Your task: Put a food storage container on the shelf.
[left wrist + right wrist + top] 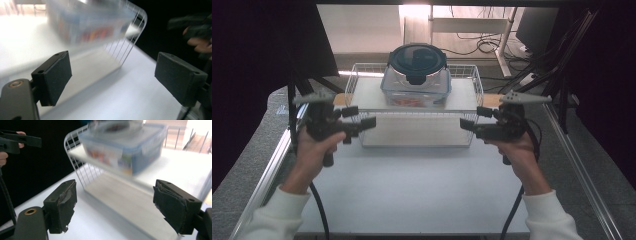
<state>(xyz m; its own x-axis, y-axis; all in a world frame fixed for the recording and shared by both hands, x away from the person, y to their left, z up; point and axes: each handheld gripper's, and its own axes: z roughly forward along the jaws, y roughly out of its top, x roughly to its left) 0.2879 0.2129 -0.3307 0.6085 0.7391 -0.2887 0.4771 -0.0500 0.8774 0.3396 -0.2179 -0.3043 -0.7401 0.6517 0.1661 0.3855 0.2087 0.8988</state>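
A white wire basket (468, 71) stands at the far middle of the white table (412, 190). A clear plastic box (414, 91) rests on a white board inside it, and a round dark-lidded container (417, 57) sits on top of the box. My left gripper (359, 117) is level at the basket's left end, pointing inward, jaws open and empty. My right gripper (475, 118) mirrors it at the right end, also open and empty. In the left gripper view the basket's wires (130, 42) and the blurred box (85, 25) lie ahead of the open gripper (112, 75). The right gripper view shows box (125, 147) and wires (75, 157) beyond its open gripper (115, 205).
Metal rails (267, 170) run along both table sides. Dark curtains and tripod legs (537, 75) stand to the left and right behind the basket. Cables trail from each gripper toward the near edge. The other hand and its gripper (17, 141) appear far off in each gripper view.
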